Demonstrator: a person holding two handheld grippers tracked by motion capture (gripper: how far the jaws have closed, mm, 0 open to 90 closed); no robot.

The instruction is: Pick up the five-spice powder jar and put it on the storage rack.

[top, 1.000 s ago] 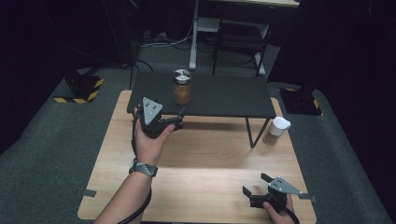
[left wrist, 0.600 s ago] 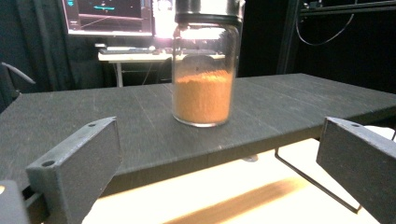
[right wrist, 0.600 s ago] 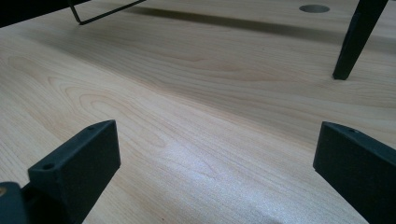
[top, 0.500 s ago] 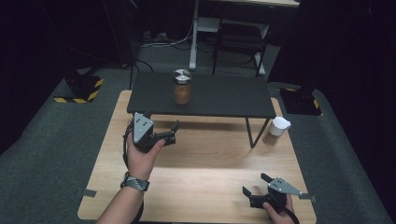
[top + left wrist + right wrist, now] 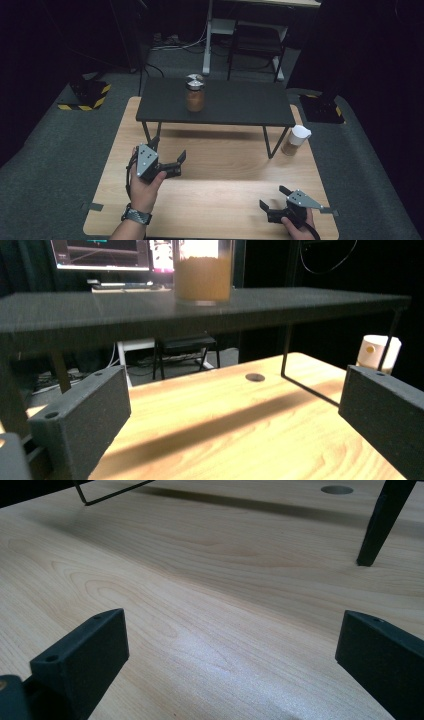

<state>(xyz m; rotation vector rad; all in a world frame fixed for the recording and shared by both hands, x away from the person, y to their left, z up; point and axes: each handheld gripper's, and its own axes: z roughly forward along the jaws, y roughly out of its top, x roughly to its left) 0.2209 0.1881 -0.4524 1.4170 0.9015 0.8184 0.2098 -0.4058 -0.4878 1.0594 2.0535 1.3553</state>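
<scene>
The left gripper (image 5: 169,159) was held above the wooden table (image 5: 225,200), its jaws spread wide with nothing between them. The jar of brown powder (image 5: 195,93) stood upright on the black raised shelf (image 5: 235,102), ahead of and above the left gripper and well apart from it; in the left gripper view the jar (image 5: 203,271) appeared between the jaws, higher up. The white-capped bottle (image 5: 295,140) stood on the table beside the shelf's leg, ahead and to the right of that gripper. The right gripper (image 5: 272,200) rested low over the table's near edge, jaws likewise spread and empty, pointing left.
</scene>
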